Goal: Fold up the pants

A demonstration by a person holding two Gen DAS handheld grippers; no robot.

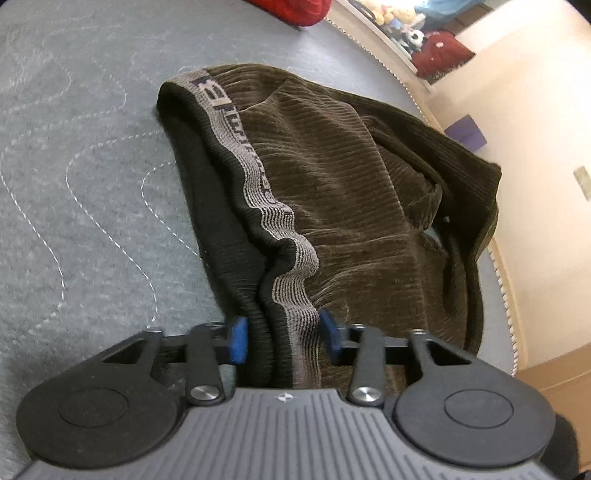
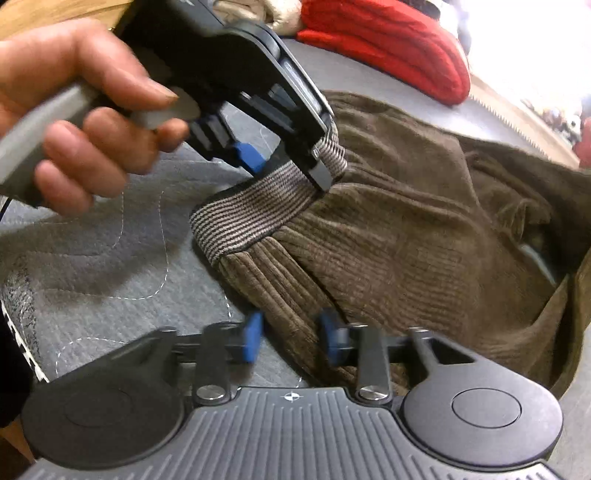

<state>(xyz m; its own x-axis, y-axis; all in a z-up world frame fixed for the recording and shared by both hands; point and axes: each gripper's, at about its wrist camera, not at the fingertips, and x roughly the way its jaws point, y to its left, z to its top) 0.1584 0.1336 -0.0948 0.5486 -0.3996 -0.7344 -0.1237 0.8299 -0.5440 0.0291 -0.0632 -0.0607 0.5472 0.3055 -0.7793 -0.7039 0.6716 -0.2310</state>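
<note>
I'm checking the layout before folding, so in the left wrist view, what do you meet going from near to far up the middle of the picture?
Left gripper with blue pads, closed on the grey striped waistband → brown corduroy pants → grey quilted table cover → red knitted garment at the far edge.

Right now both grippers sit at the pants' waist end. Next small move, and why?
Probably lift both together. The left gripper pinches the waistband and the right gripper has a corduroy fold between its pads, so the pants, bunched on the gray mat, can be raised to hang straight.
</note>
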